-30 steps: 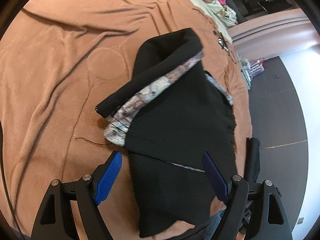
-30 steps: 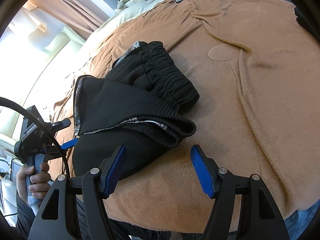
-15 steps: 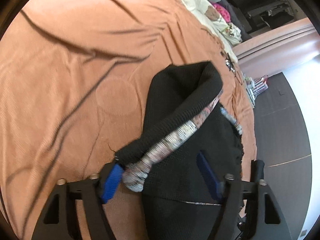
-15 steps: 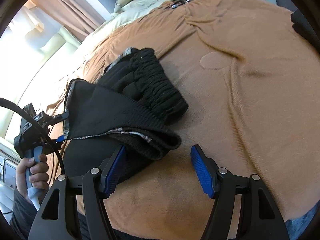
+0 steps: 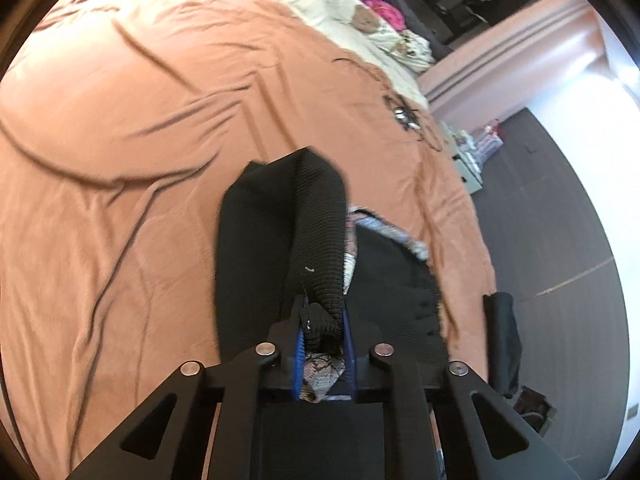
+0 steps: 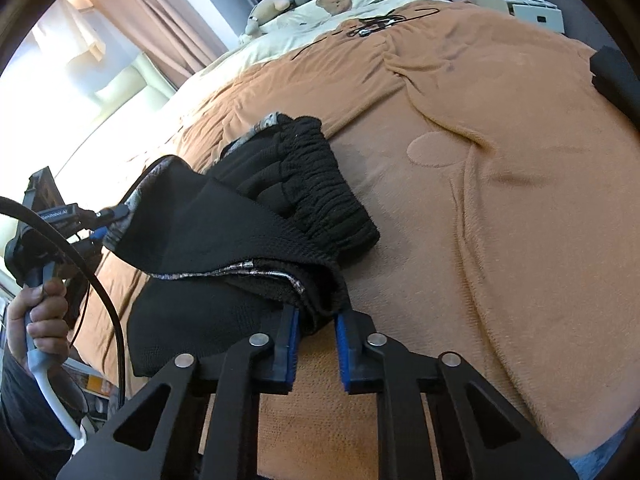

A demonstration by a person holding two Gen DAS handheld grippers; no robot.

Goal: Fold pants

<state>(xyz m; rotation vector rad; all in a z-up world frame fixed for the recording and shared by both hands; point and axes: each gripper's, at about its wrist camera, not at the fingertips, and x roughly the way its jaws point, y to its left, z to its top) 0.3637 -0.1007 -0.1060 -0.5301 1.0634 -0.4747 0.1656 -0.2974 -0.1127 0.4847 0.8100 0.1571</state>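
Pants (image 5: 276, 240), black with a patterned grey lining showing at the folds, lie partly folded on the orange-brown blanket (image 5: 120, 160) of a bed, near its edge on the floor side. Both tongs are clamped on them: the left gripper (image 5: 323, 340) has its blue pads pressed on a ribbed black band with a bit of lining bunched between them, and the right gripper (image 6: 316, 330) pinches a folded black corner (image 6: 320, 300) just above the blanket. In the right wrist view the gathered waistband (image 6: 320, 188) rests on the blanket beyond the lifted fold, and the person's hand (image 6: 36, 316) on the other tool's handle is cut off at the left border. Left wrist view is blurred, so the lower pant layers under the tool are hard to make out. Pillows (image 6: 340, 4) and a soft toy (image 6: 272, 6) sit at the far end of the bed
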